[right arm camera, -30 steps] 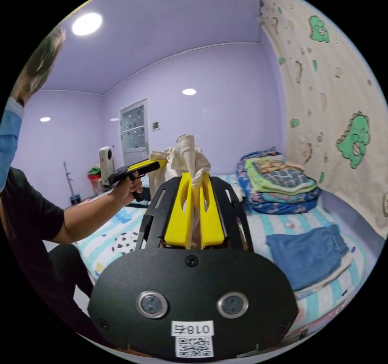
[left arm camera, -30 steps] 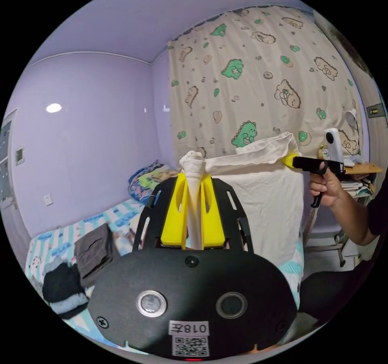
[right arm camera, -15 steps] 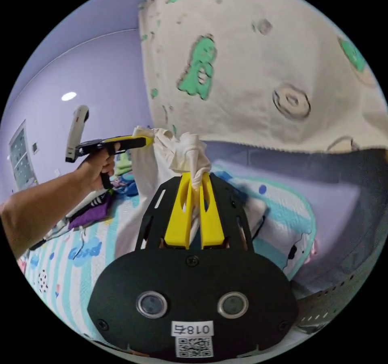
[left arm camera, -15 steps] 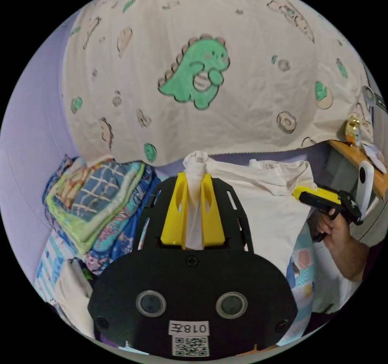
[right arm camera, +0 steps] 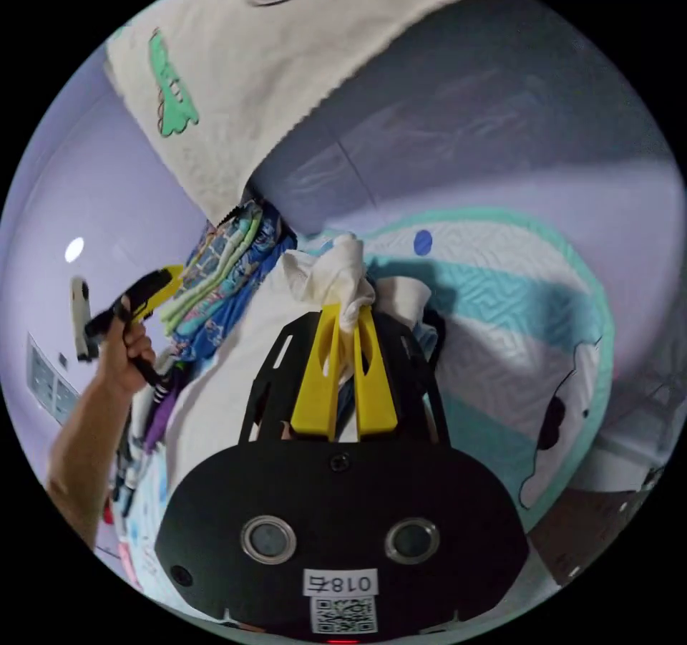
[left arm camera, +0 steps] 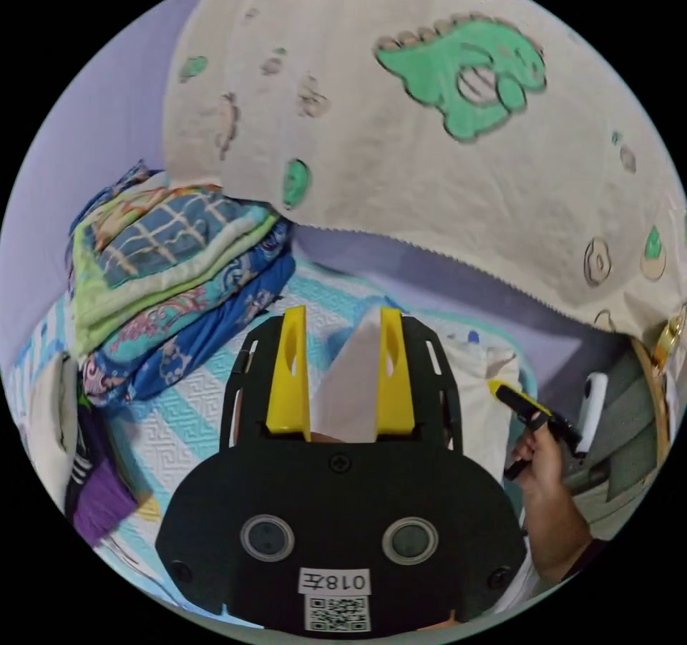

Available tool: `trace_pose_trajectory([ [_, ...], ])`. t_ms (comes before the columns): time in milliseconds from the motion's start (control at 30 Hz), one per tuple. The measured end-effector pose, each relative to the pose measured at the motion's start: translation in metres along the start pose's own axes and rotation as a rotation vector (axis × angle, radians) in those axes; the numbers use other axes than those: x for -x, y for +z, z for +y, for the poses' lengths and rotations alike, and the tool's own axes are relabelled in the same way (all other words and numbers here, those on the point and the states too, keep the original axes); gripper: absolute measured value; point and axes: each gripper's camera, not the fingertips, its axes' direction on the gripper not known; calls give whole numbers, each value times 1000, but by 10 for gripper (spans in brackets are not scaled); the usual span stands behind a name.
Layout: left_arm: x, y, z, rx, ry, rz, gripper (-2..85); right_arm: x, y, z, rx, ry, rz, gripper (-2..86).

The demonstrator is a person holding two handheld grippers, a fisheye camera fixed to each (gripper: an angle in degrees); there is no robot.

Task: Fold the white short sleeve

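While left gripper [left arm camera: 342, 316] gapes, right gripper [right arm camera: 346, 310] pinches white shirt [right arm camera: 333, 276].

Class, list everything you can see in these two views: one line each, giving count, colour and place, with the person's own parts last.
White short-sleeve shirt: one, white, lying on the bed.
Striped quilted bedspread: one, teal and white, under the shirt.
Folded patterned blankets: one stack, blue and green, by the wall.
Dinosaur-print curtain: one, cream, above the bed.
Dark clothes: a few, purple and black, at the bed's edge.
Left gripper: yellow jaws, apart.
Right gripper: yellow jaws, pinching the shirt.
Hand: one, holding the right gripper.
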Motion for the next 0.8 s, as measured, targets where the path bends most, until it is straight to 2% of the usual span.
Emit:
trace_pose_trajectory([
  [167, 36, -61, 88, 29, 17, 117, 124, -21, -1, -7, 14, 95, -119, 11],
  [333, 31, -74, 213, 118, -129, 188, 116, 11, -18, -25, 5, -34, -68, 13],
  [500, 10, -78, 256, 68, -213, 193, 112, 26, -21, -45, 9, -83, 24, 14],
  [600, -5, -75, 265, 67, -218, 219, 112, 1, 1, -50, 79, 34, -25, 17],
  [800, -21, -64, 276, 76, -204, 299, 112, -9, -1, -52, 49, 104, -143, 45],
])
